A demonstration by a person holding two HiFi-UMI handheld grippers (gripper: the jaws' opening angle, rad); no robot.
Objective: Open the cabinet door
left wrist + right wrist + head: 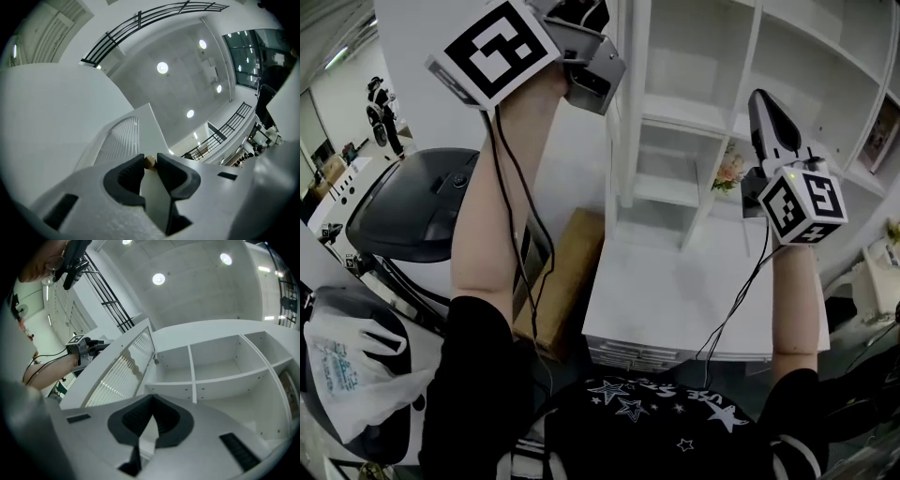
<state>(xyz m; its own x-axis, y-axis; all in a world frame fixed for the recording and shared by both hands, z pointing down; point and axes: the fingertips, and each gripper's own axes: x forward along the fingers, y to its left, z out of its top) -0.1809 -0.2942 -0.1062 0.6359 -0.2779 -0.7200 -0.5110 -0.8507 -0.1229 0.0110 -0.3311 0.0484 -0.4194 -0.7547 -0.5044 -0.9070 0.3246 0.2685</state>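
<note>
Cabinet door [119, 376], with its ribbed glass panel, stands swung well out from the white shelf cabinet [220, 376], up at the person's raised arms. Its small tan knob [149, 162] sits pinched between the narrowly parted jaws of the left gripper [150, 159]. The step in hand looks like finishing the swing. To do it well, the pull should follow the door's arc around its hinge, and the wrist should turn with the panel so the small knob does not slip from the pads. The right gripper [151, 401], jaws together on nothing, hangs before the open shelves and is best held clear of them.
</note>
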